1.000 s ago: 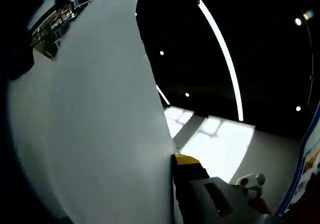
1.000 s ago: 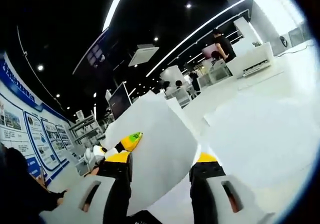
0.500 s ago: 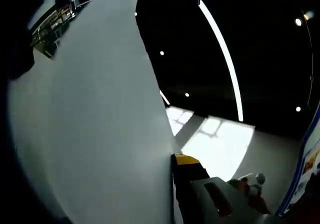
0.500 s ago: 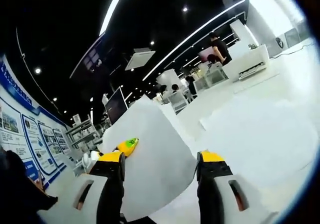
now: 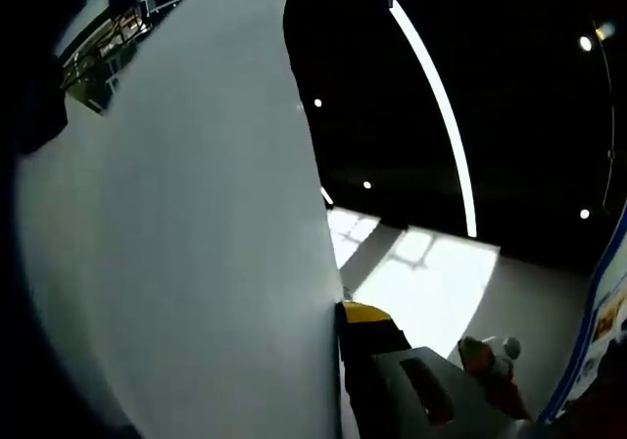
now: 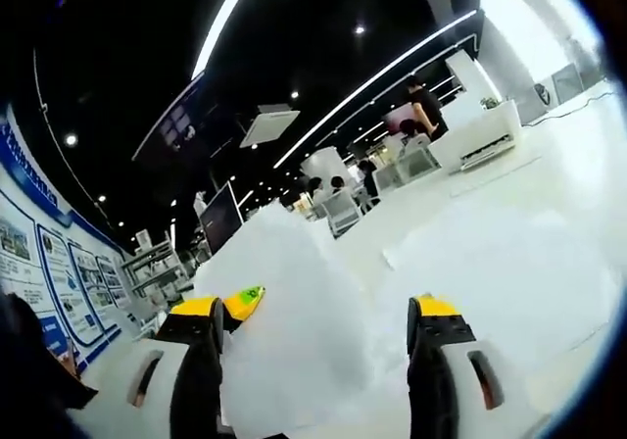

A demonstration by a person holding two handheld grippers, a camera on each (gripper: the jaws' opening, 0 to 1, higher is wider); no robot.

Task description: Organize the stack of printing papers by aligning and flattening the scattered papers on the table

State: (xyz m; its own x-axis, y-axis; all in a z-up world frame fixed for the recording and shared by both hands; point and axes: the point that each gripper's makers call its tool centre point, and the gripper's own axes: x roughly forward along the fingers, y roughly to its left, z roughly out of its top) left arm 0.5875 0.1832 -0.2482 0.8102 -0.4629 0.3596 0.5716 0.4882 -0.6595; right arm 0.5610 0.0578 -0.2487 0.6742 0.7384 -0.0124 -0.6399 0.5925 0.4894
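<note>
A large white paper sheet (image 5: 186,243) stands on edge in the left gripper view and hides my left gripper's left jaw. Its right edge lies against the yellow-tipped right jaw, so my left gripper (image 5: 331,314) is shut on the paper. In the right gripper view the same raised paper (image 6: 284,302) curves up between the two wide-apart jaws of my right gripper (image 6: 315,307), which is open. The left gripper's yellow-green tip (image 6: 245,300) shows beside the sheet. More white sheets (image 6: 490,272) lie flat on the table to the right.
The white table (image 6: 578,145) runs back to a white printer (image 6: 480,137). A person (image 6: 423,106) stands behind it, and desks and screens lie farther off. A blue poster wall (image 6: 29,253) stands at the left. Overhead are a dark ceiling and strip lights (image 5: 436,106).
My right gripper's jaws have spread wider apart around the raised paper. The left gripper still holds the sheet, whose top edge has leaned slightly to the right.
</note>
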